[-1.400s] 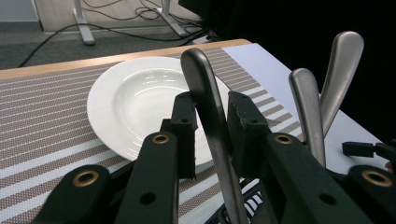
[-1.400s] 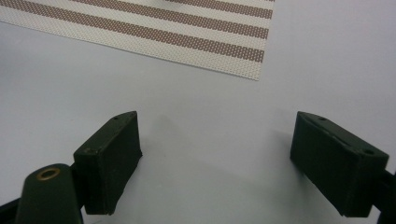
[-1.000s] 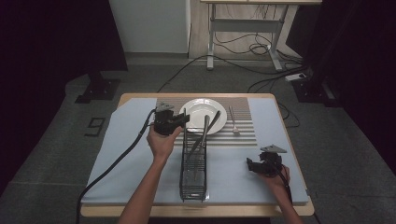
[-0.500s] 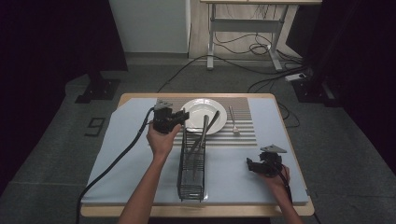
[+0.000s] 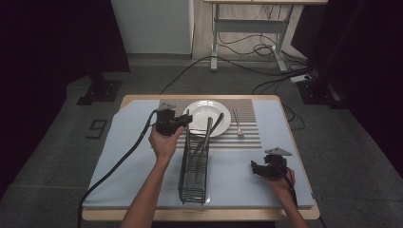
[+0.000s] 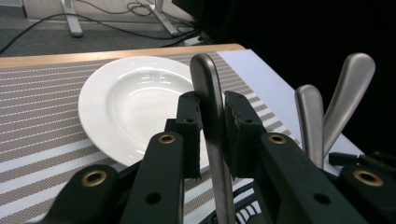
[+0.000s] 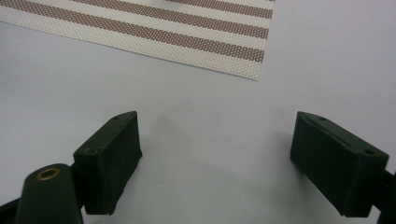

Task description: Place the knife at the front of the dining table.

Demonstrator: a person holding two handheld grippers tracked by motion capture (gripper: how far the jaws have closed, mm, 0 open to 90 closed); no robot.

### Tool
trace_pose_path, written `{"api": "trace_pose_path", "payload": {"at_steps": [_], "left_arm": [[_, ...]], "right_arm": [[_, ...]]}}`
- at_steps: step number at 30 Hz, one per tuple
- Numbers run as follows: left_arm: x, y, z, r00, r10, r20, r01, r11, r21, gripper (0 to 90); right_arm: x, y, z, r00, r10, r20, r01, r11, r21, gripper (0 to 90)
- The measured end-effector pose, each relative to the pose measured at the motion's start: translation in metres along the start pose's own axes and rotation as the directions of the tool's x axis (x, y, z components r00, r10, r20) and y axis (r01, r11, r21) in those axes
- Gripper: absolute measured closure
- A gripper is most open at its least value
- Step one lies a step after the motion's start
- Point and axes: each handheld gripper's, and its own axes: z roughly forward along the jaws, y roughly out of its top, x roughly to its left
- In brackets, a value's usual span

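The left gripper's fingers (image 6: 187,135) pinch the upright utensil handle (image 6: 210,112) standing in the wire rack (image 5: 194,168) at frame centre, its long axis vertical, the left gripper (image 5: 183,121) nudged slightly toward the white plate (image 5: 202,114) versus a second ago, while the right gripper (image 7: 217,154) rests spread, lower right.

The counter (image 5: 142,118) is seen whole from a high camera at its near edge, faced forward and down. The white plate (image 6: 126,100) and striped mat (image 6: 37,116), shared with the high view, are seen close from the left tongs' camera. The mat's corner (image 7: 233,60) is framed very close from above by the right tongs' camera.
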Motion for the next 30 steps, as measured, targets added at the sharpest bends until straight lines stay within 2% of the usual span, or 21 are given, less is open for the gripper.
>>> {"api": "trace_pose_path", "payload": {"at_steps": [3, 6, 14, 22, 26, 30], "left_arm": [[-0.001, -0.001, 0.002, 1.0, -0.006, 0.003, 0.006, 0.9999, -0.014, 78.1], [0.0, 0.0, 0.001, 0.9999, -0.009, 0.014, 0.009, 0.9999, -0.008, 78.2], [-0.001, -0.002, -0.001, 1.0, 0.005, -0.008, -0.005, 0.9999, -0.011, 78.6], [-0.003, -0.003, -0.003, 0.9999, 0.001, -0.016, -0.001, 0.9999, -0.013, 79.6], [-0.01, -0.002, -0.011, 0.9998, 0.017, 0.006, -0.016, 0.9991, -0.039, 82.6], [-0.006, -0.003, -0.009, 0.9999, 0.012, 0.0, -0.012, 0.9994, -0.033, 82.4]], "right_arm": [[0.0, 0.0, 0.0, 1.0, 0.001, 0.0, -0.001, 1.0, 0.0, 15.7], [0.0, 0.0, 0.0, 1.0, 0.001, -0.001, -0.001, 1.0, 0.0, 15.6], [0.0, 0.0, 0.0, 1.0, 0.001, 0.0, -0.001, 1.0, -0.001, 15.7], [0.0, 0.0, 0.0, 1.0, 0.0, -0.001, 0.0, 1.0, 0.0, 15.7], [0.0, 0.0, 0.0, 1.0, 0.001, -0.001, -0.001, 1.0, 0.003, 15.6], [0.0, 0.0, 0.0, 1.0, -0.003, -0.002, 0.003, 1.0, 0.004, 15.6]]}}
